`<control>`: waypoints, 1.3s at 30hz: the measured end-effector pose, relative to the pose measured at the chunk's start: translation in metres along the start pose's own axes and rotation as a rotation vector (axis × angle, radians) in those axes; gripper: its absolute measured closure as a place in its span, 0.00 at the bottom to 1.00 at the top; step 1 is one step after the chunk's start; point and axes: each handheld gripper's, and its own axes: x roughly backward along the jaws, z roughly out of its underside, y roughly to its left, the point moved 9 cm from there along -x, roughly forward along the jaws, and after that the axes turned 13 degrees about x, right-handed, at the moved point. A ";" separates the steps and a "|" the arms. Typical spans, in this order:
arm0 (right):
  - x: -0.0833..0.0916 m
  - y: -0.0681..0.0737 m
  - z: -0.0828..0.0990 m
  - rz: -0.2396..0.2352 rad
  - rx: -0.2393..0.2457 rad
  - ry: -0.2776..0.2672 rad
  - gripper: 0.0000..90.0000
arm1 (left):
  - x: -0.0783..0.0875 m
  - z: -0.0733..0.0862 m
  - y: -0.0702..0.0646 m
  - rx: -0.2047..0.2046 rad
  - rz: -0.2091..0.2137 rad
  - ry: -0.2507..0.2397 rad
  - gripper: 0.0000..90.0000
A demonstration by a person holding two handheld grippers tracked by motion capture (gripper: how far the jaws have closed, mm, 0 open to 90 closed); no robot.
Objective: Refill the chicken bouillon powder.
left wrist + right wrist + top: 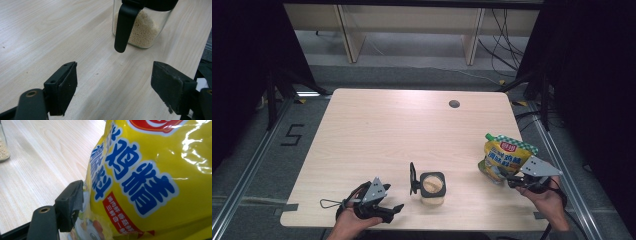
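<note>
The right gripper stands released around the pouch, while the left gripper gapes before the jar.

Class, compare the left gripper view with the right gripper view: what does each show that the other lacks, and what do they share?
Left gripper view alone: the jar's flipped-open black lid, and two black pads standing wide apart with nothing between them.

Right gripper view alone: the yellow pouch with blue lettering, close against one visible pad.

Shared: the light wooden table and the glass jar of pale granules, seen at the right gripper view's left edge.
</note>
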 end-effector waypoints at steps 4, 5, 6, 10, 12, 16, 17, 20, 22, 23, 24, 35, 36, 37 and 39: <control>0.001 -0.001 0.003 0.000 -0.012 0.009 0.33 | 0.000 0.000 0.000 0.004 0.003 0.005 0.23; 0.000 -0.001 0.004 0.002 -0.018 0.007 0.33 | 0.000 0.000 0.000 0.006 -0.002 0.004 0.23; 0.000 -0.002 0.004 0.007 -0.017 0.008 0.33 | 0.000 0.001 -0.001 0.007 0.003 0.004 0.23; 0.000 -0.002 0.004 0.005 -0.016 0.009 0.32 | 0.000 0.000 -0.001 0.011 0.002 0.003 0.23; 0.000 -0.002 0.006 0.005 -0.014 0.022 0.32 | 0.000 0.000 0.000 0.005 0.002 0.003 0.23; 0.000 -0.002 0.008 0.003 -0.018 0.027 0.32 | -0.001 0.000 -0.002 0.044 0.004 -0.012 0.23; 0.000 -0.002 0.008 0.005 -0.023 0.022 0.32 | -0.001 0.000 -0.002 0.045 0.004 -0.011 0.23; 0.000 -0.002 0.009 0.003 -0.025 0.032 0.32 | 0.001 0.000 0.000 0.004 -0.001 0.002 0.23; 0.000 -0.002 0.009 -0.001 -0.019 0.032 0.32 | 0.000 0.000 -0.001 0.018 0.000 0.000 0.23; 0.000 -0.002 0.010 0.000 -0.024 0.033 0.32 | 0.000 0.001 -0.001 0.017 -0.001 0.001 0.23; 0.000 -0.003 0.010 0.005 -0.021 0.029 0.32 | 0.000 0.001 -0.001 0.014 0.000 0.003 0.23; 0.002 -0.003 0.012 -0.006 -0.038 0.034 0.31 | 0.000 0.000 0.000 0.000 -0.001 -0.006 0.23; 0.003 -0.003 0.013 -0.007 -0.035 0.034 0.31 | 0.000 0.000 0.000 -0.002 -0.004 -0.004 0.23; 0.003 -0.003 0.014 -0.012 -0.035 0.038 0.30 | 0.000 0.000 0.000 -0.002 -0.004 -0.005 0.23; 0.004 -0.001 0.015 -0.013 -0.062 0.039 0.30 | 0.000 0.000 0.000 -0.001 0.000 -0.006 0.23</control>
